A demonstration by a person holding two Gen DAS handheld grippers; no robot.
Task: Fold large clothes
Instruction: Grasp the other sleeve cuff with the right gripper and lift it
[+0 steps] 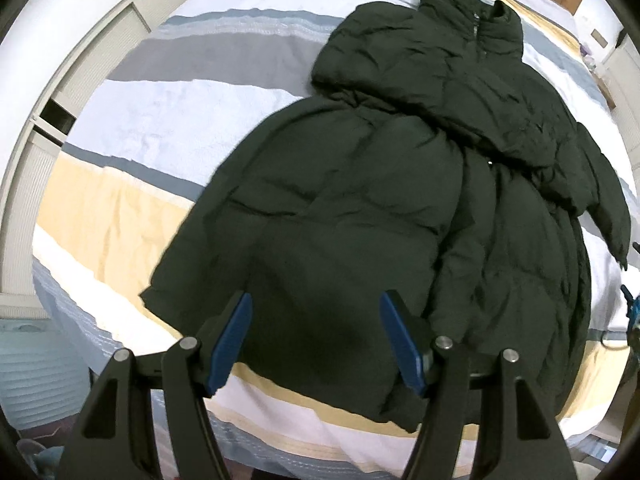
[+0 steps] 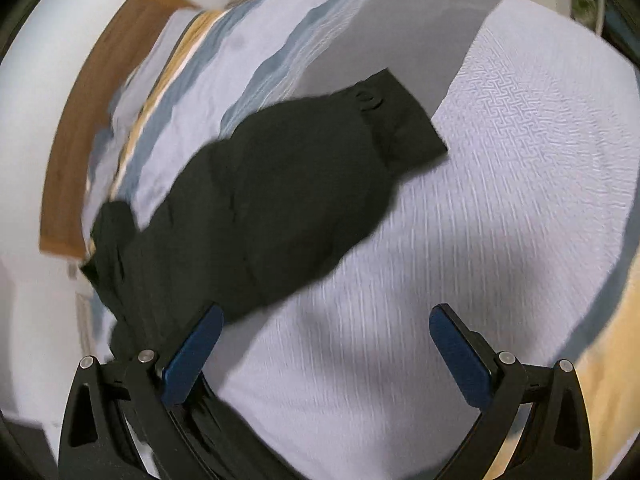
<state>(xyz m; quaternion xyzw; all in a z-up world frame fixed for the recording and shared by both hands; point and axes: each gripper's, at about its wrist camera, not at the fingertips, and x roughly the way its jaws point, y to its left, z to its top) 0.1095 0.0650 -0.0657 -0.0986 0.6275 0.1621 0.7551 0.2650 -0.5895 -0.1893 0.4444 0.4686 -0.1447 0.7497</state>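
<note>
a dark puffer jacket (image 1: 360, 184) lies spread on the striped bedspread (image 1: 132, 128), collar at the far end, hem at the near edge of the bed. the left gripper (image 1: 316, 304) hangs over the near hem, jaws parted, blue pads (image 1: 232, 340) clear of the fabric, nothing held. in the blurred right wrist view, the right gripper (image 2: 326, 318) stands released over bare bedspread (image 2: 500, 184); one sleeve (image 2: 304, 184) of the jacket stretches out just beside its left finger.
</note>
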